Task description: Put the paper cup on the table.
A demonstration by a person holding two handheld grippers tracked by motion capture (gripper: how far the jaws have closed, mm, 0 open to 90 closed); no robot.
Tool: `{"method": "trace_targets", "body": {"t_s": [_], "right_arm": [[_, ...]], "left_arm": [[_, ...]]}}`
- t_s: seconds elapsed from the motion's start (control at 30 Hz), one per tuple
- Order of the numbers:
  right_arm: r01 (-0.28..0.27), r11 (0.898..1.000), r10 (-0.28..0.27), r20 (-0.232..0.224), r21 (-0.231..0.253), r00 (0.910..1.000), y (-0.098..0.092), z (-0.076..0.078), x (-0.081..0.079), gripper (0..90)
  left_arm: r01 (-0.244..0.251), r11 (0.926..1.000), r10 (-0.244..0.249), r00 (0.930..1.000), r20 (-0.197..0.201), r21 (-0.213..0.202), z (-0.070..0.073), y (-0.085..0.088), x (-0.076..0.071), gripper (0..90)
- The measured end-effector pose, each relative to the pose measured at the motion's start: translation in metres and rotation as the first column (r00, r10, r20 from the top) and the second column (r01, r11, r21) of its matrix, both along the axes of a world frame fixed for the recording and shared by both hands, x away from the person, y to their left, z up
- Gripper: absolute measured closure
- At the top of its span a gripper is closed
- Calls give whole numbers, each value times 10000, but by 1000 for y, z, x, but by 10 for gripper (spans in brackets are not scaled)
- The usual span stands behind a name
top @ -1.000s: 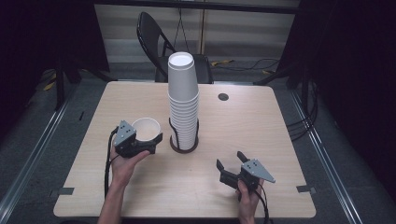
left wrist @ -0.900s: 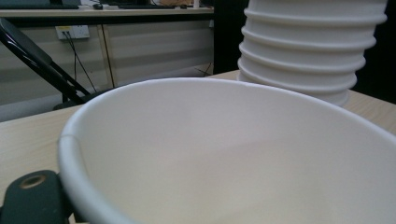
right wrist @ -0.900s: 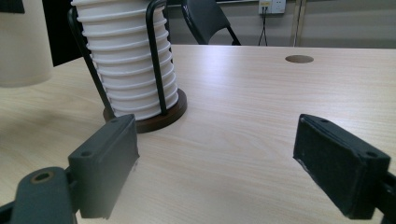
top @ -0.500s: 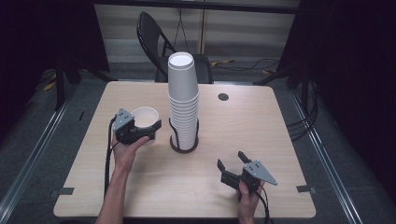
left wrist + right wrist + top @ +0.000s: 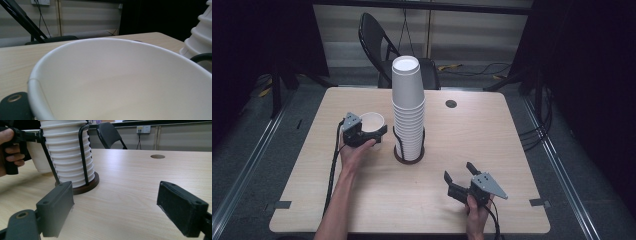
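Note:
A tall stack of white paper cups [image 5: 408, 107] stands in a black wire holder with a round brown base [image 5: 408, 156] at the table's middle. Just left of it, my left gripper [image 5: 371, 129] is shut on a single white paper cup [image 5: 372, 120], held upright and low over the table. That cup's inside [image 5: 120, 80] takes up most of the left gripper view, with the stack [image 5: 200, 37] at the right edge. My right gripper [image 5: 458, 171] rests near the front right, open and holding nothing. In its own view its jaws stand wide apart, facing the stack [image 5: 67, 150] and the held cup [image 5: 37, 157].
The wooden table [image 5: 492, 130] has a round cable hole [image 5: 451, 104] at the back right. A black folding chair [image 5: 377, 35] stands behind the table's far edge. A cable [image 5: 333, 170] trails from the left gripper along the forearm.
My left gripper has carried the cup farther up the table, ending beside the stack. The right gripper has not moved.

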State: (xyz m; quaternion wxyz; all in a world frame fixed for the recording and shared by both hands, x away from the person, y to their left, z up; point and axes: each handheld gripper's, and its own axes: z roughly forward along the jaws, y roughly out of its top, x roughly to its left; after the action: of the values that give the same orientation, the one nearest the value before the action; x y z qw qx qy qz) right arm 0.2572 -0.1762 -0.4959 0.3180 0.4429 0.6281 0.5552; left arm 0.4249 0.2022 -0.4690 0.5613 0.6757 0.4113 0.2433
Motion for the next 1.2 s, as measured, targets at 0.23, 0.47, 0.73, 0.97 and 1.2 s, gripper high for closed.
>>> {"method": "trace_targets", "body": {"t_s": [0.23, 0.47, 0.73, 0.97, 1.2], "right_arm": [[-46, 10000, 46, -1, -9, 10000, 0, 0, 0, 133], [-61, 10000, 61, -10, -13, 10000, 0, 0, 0, 133], [-48, 9999, 48, -24, -108, 10000, 1, 0, 1, 133], [-67, 9999, 67, -28, -95, 10000, 0, 0, 1, 133], [-89, 9999, 89, -42, -114, 10000, 0, 0, 1, 133]], "left_arm": [[11, 9999, -8, 9995, -305, 103, -9, 2, 4, 85], [-89, 9986, 115, 9987, -496, 523, -14, 5, 3, 84], [-103, 9965, 193, 9940, -1079, 827, -20, 9, 1, 113], [-65, 9885, 285, 9892, -1441, 1509, -25, 6, -2, 154], [31, 9822, 262, 9878, -1533, 1878, -21, 9, -6, 154]]}}
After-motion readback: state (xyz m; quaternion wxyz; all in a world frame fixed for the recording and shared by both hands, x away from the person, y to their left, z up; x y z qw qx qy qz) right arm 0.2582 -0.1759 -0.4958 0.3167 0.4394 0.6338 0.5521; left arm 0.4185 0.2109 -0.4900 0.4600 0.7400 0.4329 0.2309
